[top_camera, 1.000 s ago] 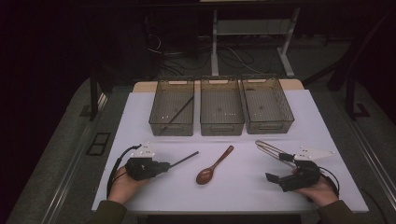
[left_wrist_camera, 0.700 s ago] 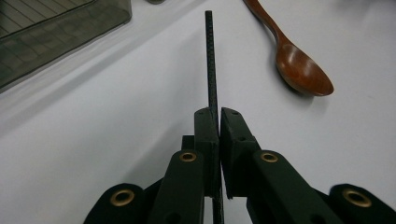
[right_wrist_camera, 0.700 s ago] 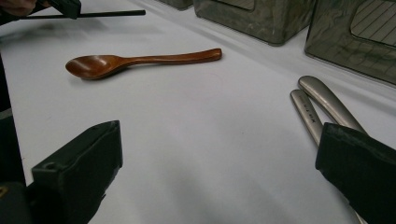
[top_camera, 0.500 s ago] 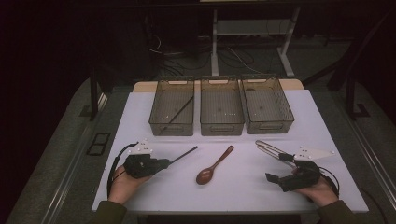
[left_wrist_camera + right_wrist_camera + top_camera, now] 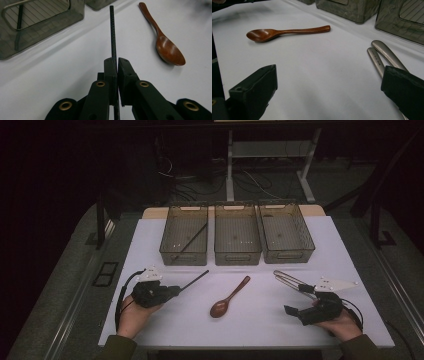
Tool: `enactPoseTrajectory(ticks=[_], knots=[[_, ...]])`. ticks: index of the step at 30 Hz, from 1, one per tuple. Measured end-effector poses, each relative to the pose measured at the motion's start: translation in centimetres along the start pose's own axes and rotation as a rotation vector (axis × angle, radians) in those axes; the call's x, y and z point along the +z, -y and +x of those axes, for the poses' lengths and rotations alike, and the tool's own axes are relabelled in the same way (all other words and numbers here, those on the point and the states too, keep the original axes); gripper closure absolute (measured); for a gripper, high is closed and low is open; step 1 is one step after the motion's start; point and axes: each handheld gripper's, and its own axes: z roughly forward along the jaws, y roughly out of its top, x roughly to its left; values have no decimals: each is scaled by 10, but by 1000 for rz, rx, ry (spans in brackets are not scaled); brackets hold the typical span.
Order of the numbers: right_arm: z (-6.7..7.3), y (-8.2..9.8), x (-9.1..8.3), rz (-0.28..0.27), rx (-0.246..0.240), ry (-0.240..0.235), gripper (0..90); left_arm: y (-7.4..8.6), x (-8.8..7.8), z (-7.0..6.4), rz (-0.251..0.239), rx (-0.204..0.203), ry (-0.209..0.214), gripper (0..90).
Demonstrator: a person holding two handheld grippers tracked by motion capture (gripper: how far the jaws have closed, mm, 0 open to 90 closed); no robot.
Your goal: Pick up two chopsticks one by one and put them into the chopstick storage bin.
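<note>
My left gripper [image 5: 172, 291] [image 5: 117, 62] is shut on a thin black chopstick [image 5: 194, 281] [image 5: 112, 32], which sticks out past the jaws toward the left bin [image 5: 183, 251]. That bin holds another black chopstick [image 5: 191, 241]. A brown wooden spoon [image 5: 228, 297] [image 5: 163, 41] [image 5: 284, 32] lies flat mid-table, bowl toward me. My right gripper [image 5: 295, 311] [image 5: 329, 90] rests open on the table at the right, nothing between its jaws. Metal tongs [image 5: 290, 281] [image 5: 384, 56] lie just beyond its right jaw.
Three smoky clear bins stand in a row at the back of the white table [image 5: 250, 325]: left, middle [image 5: 237, 254] and right [image 5: 287, 252]. The middle and right bins look bare. Dark floor, cables and a table frame lie beyond.
The left gripper and its chopstick have shifted slightly; the stick's far end now sits a little higher. The right hand has not moved.
</note>
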Motion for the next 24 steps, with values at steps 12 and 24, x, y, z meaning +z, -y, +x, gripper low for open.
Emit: enactPoseTrajectory(ticks=[12,24], knots=[[0,0,0,3,1,4,0,-13,-8,4,-52,-23,-17,850],[0,0,1,4,1,6,0,-34,-10,15,-81,-19,-30,850]])
